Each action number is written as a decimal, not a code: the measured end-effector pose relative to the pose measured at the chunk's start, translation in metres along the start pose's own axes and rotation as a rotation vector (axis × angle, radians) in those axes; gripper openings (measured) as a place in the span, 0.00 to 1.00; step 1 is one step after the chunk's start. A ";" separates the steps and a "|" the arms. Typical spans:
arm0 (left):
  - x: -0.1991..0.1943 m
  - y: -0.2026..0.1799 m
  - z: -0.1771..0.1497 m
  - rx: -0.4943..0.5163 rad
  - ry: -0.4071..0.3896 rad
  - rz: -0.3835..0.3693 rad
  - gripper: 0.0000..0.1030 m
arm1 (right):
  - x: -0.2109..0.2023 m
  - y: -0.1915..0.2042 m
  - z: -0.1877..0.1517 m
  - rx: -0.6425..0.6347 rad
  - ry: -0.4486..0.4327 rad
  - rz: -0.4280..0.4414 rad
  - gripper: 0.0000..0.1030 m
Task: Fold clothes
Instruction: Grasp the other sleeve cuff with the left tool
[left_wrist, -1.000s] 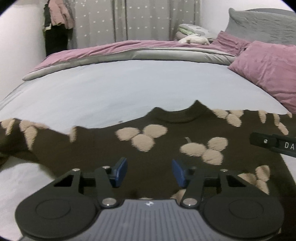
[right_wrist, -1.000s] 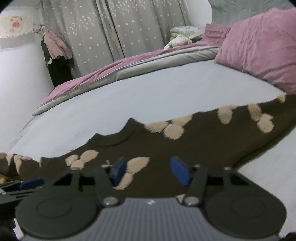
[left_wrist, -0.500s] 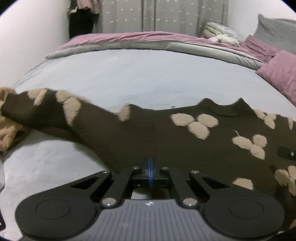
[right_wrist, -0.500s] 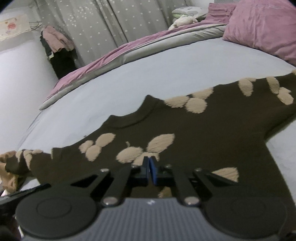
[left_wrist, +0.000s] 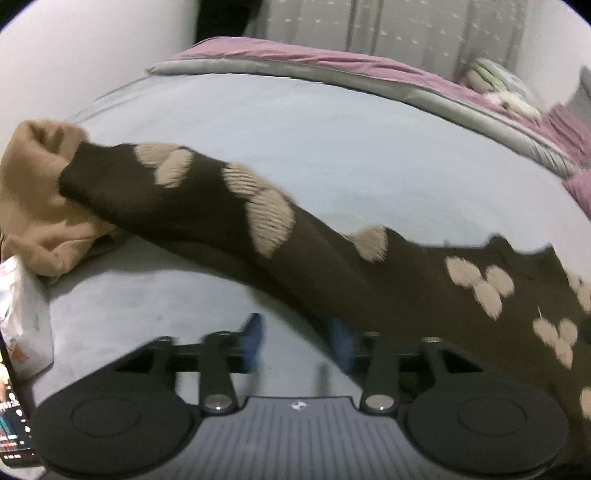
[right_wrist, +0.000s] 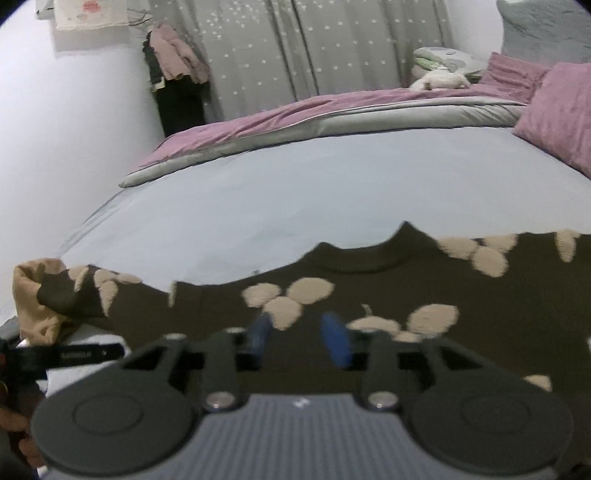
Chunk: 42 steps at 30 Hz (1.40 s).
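- Both of my grippers, which were pinched fully closed half a second ago, now have their jaws opening, and each has slid sideways along the garment since then.
- From my left wrist I see the left gripper (left_wrist: 297, 341) over bare sheet, blue pads apart, nothing between them; the right pad sits just at the sweater's lower edge.
- Only this view shows a white packet (left_wrist: 22, 325) and a lit phone screen (left_wrist: 11, 417) at the far left edge of the bed.
- From my right wrist I see the right gripper (right_wrist: 299, 341) above the sweater's chest, pads apart and pressing on nothing.
- Only this view shows the whole neckline, a pink pillow (right_wrist: 557, 118) on the right, and dotted grey curtains (right_wrist: 295, 48) behind.
- A black bar at the left edge of the right view looks like part of my other gripper; I cannot tell more.
- The pale blue sheet (left_wrist: 314, 147) lies wide and clear beyond the sweater, up to a folded pink and grey duvet (right_wrist: 295, 114).
- The dark brown sweater (right_wrist: 369, 295) lies flat on the near part of the bed, neckline away from me.
- It carries cream three-petal patches.
- Its left sleeve (left_wrist: 177, 199) stretches out leftward, with the cuff resting on a crumpled tan garment (left_wrist: 33, 206).
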<state>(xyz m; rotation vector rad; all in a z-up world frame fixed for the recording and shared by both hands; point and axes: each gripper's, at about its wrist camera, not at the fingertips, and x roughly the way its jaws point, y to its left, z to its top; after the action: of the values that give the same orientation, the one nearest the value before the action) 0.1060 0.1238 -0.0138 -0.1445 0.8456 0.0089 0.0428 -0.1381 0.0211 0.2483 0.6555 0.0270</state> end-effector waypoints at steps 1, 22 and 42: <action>0.001 0.004 0.002 -0.018 0.002 0.002 0.68 | 0.004 0.005 0.000 -0.012 0.000 0.005 0.67; 0.031 0.060 0.008 -0.145 0.029 0.062 1.00 | 0.111 0.077 -0.009 -0.129 0.044 0.109 1.00; 0.033 0.114 0.032 -0.390 -0.055 0.037 0.97 | 0.130 0.050 -0.037 -0.068 0.013 0.252 1.00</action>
<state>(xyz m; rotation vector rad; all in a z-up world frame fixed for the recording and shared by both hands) 0.1440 0.2390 -0.0318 -0.4928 0.7840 0.2128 0.1263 -0.0678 -0.0737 0.2644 0.6319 0.2918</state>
